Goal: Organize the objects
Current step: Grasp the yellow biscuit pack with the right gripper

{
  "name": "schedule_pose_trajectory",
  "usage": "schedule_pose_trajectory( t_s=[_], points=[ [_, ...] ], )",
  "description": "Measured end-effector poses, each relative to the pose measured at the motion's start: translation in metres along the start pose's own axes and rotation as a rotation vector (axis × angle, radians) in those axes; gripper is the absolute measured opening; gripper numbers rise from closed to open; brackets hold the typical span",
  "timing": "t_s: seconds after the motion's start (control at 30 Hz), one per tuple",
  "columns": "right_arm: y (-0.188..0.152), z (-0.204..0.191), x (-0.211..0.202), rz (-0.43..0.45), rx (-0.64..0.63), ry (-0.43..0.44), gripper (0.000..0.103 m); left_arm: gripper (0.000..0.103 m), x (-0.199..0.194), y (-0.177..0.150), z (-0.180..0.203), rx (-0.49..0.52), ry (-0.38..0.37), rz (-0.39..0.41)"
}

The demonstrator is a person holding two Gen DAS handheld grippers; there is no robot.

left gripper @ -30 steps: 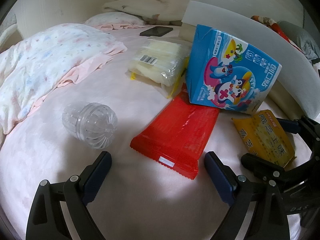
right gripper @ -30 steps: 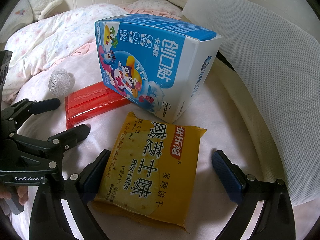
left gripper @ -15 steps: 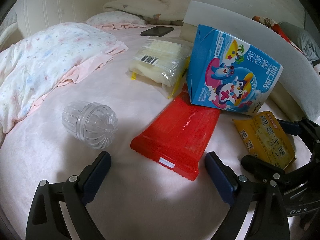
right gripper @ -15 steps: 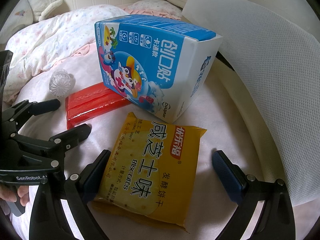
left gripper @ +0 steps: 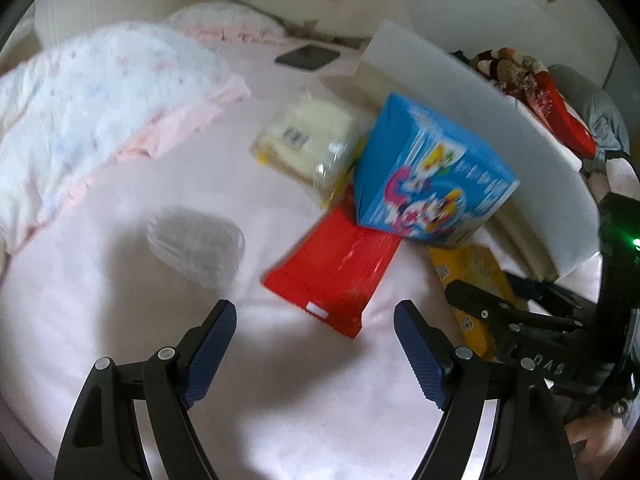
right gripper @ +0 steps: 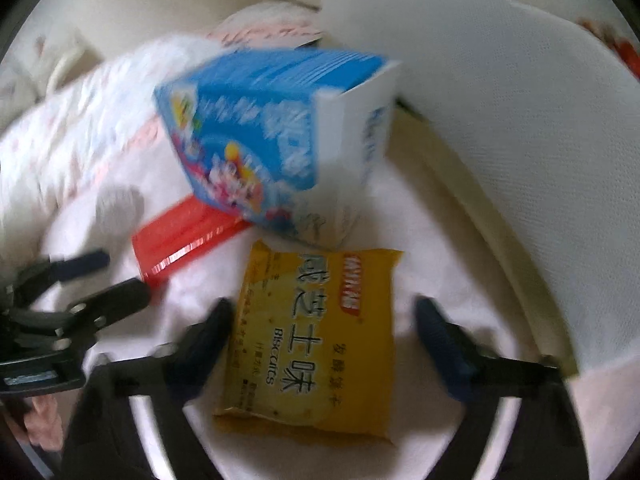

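My right gripper (right gripper: 322, 336) straddles the yellow biscuit packet (right gripper: 316, 336) on the pink bed, and its jaws are closing. The left finger is at the packet's edge; the right finger stands clear of it. My left gripper (left gripper: 316, 344) hangs over bare sheet just short of the red packet (left gripper: 336, 268). Its jaws are closing with nothing between them. A blue cartoon box (left gripper: 432, 184) leans on the red packet's far end. A clear plastic ball (left gripper: 196, 244) lies to the left. Both views are blurred.
A pale yellow bag (left gripper: 312, 140) lies behind the blue box, a dark phone (left gripper: 308, 56) farther back. A white curved panel (right gripper: 500, 120) borders the right side. A floral quilt (left gripper: 100, 92) is heaped on the left. A hand (right gripper: 40, 420) shows at lower left.
Both grippers' jaws have narrowed. The left gripper has lifted and shifted, so the items sit farther off. The right view has rolled, tilting the blue box and biscuit packet.
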State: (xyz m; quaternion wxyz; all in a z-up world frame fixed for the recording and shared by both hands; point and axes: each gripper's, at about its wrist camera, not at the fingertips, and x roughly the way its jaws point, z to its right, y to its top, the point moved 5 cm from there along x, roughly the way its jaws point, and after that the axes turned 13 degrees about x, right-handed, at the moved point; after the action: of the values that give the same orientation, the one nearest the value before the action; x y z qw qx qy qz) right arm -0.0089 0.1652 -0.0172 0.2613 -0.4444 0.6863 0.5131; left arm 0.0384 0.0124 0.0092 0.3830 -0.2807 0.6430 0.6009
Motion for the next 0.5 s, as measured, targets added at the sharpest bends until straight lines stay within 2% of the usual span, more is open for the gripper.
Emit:
schedule_pose_trajectory(
  t_s=[0.07, 0.13, 0.2, 0.33, 0.4, 0.5],
  points=[
    [-0.001, 0.005, -0.005, -0.041, 0.078, 0.060, 0.071, 0.079, -0.009, 0.002, 0.000, 0.035, 0.029, 0.011],
    [-0.002, 0.006, -0.011, -0.053, 0.099, 0.074, 0.071, 0.079, -0.017, 0.004, 0.002, 0.064, 0.053, 0.021],
    [0.000, 0.003, -0.016, -0.045, 0.106, 0.080, 0.071, 0.079, -0.018, 0.015, 0.001, 0.072, 0.046, 0.037],
    [0.010, -0.008, -0.050, 0.053, 0.114, 0.157, 0.071, 0.079, -0.025, 0.032, 0.006, 0.070, 0.006, 0.065],
    [0.015, -0.014, -0.067, 0.120, 0.113, 0.190, 0.071, 0.079, -0.020, 0.048, 0.021, 0.077, 0.006, 0.087],
    [0.031, -0.020, -0.077, 0.195, 0.105, 0.216, 0.071, 0.079, -0.019, 0.068, 0.031, 0.089, -0.003, 0.140]
  ],
)
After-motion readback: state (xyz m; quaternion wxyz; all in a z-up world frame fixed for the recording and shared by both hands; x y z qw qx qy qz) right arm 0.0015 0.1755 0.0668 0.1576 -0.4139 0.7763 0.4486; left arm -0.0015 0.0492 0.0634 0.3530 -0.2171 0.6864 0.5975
